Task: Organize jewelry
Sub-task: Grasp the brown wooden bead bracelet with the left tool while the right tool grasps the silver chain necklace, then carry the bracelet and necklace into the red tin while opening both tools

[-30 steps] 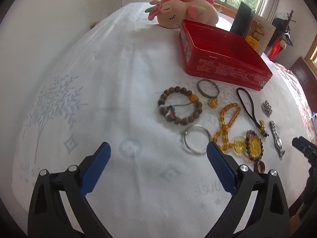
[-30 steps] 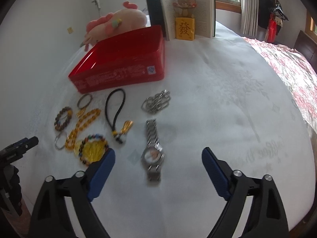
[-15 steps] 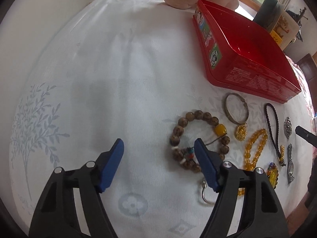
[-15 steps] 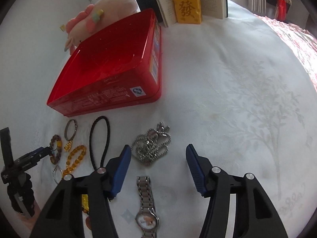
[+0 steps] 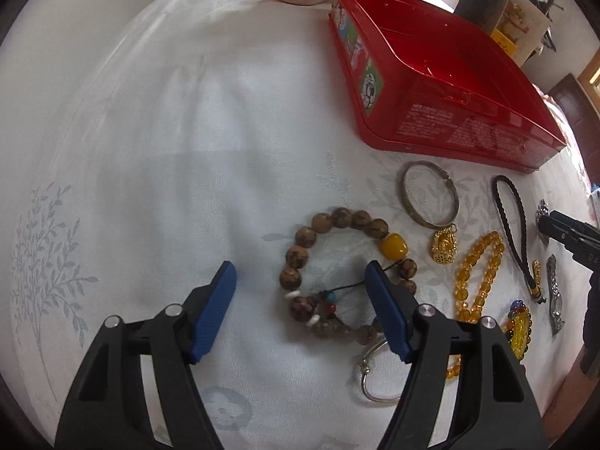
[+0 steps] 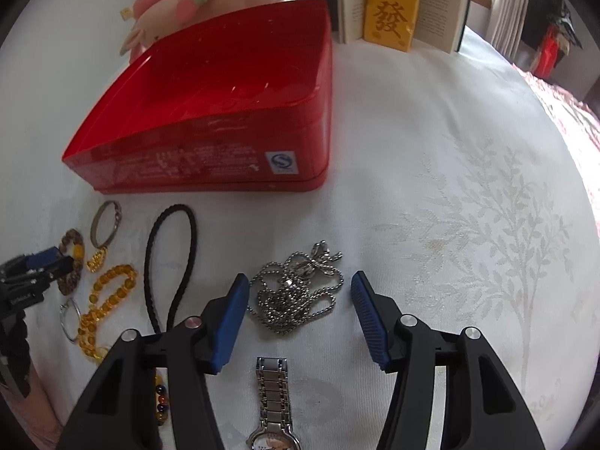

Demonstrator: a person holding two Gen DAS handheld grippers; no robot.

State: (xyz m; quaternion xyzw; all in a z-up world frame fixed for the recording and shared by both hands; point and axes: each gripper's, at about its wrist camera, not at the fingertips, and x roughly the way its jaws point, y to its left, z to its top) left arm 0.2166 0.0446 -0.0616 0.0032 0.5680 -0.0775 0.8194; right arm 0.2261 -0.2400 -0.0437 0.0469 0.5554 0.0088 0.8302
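Wooden bead bracelet (image 5: 337,273) partly between the spread left claw (image 5: 300,281); silver chain (image 6: 298,292) between the spread right claw (image 6: 300,292), both untouched.

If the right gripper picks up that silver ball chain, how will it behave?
The silver ball chain lies in a loose tangled heap, so it is probably floppy and would dangle. Its small, shiny metal beads may slip between the pads. It likely won't roll.
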